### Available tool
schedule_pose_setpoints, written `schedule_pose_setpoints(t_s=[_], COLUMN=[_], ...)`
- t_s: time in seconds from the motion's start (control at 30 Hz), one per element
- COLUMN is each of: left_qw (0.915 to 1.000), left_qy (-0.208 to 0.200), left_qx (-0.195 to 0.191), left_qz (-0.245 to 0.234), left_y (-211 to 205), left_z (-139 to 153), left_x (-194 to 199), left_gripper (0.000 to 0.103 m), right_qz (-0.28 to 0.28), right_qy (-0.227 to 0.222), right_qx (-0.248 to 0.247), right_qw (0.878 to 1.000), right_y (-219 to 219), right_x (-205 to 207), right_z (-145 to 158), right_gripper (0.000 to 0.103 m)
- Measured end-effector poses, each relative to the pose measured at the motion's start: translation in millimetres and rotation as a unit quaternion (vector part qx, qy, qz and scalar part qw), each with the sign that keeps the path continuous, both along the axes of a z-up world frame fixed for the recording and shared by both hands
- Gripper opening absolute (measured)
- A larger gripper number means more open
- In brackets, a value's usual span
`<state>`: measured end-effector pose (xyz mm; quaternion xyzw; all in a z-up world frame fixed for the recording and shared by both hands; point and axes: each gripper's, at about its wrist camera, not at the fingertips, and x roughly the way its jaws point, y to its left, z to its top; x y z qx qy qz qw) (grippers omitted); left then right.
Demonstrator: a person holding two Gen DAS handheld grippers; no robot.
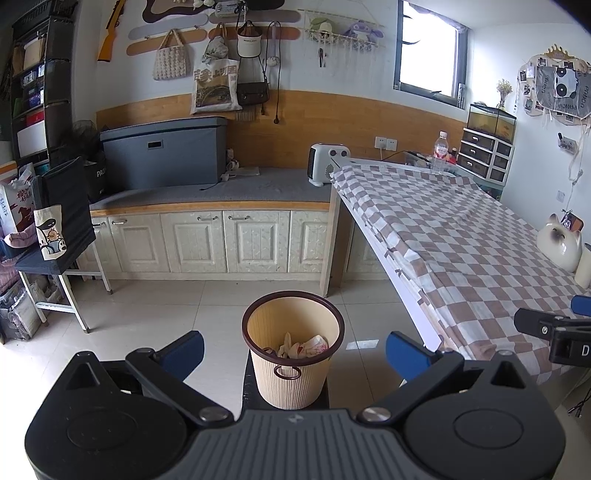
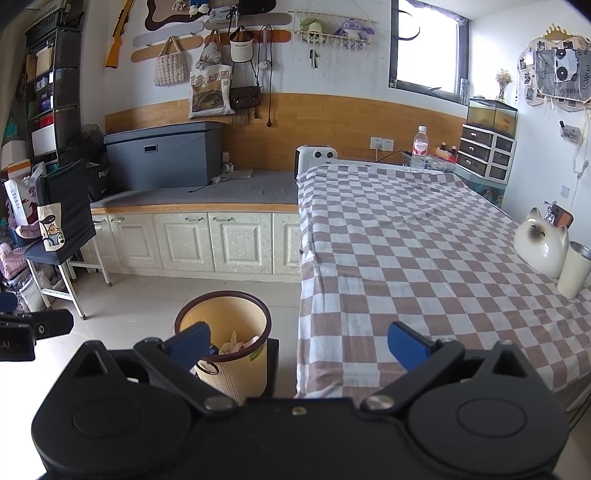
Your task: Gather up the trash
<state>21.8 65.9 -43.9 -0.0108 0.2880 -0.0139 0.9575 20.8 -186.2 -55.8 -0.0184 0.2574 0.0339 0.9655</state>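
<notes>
Both hand-held grippers gape wide, holding nothing — left hand-held gripper (image 1: 294, 350) above the bin (image 1: 293, 347) of crumpled trash (image 1: 303, 346), right hand-held gripper (image 2: 299, 344) near the checkered worktop's (image 2: 406, 251) left edge.

A lived-in room of a home.
Bags (image 1: 171, 55) hang from wall pegs over white cabinets (image 1: 225, 240) along the wall; a checked cloth (image 2: 406, 240) covers the table, with a ceramic cat (image 2: 541, 242), fish tank (image 1: 491, 122) and plush toys (image 2: 351, 27) around.
</notes>
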Motion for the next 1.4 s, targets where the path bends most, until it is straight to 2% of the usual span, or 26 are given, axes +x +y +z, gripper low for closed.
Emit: schedule_pose_setpoints(t_s=[1.4], left_qw=[1.0000], left_qy=[0.000], left_qx=[0.003], left_qz=[-0.006], left_y=[-8.4], left_z=[-1.4], left_x=[1.9], left_gripper=[0.103], right_qz=[0.005], right_qy=[0.005], right_qx=[0.000], right_qw=[1.000], right_y=[-4.6], right_x=[4.1], right_z=[-0.7], right_gripper=[0.103])
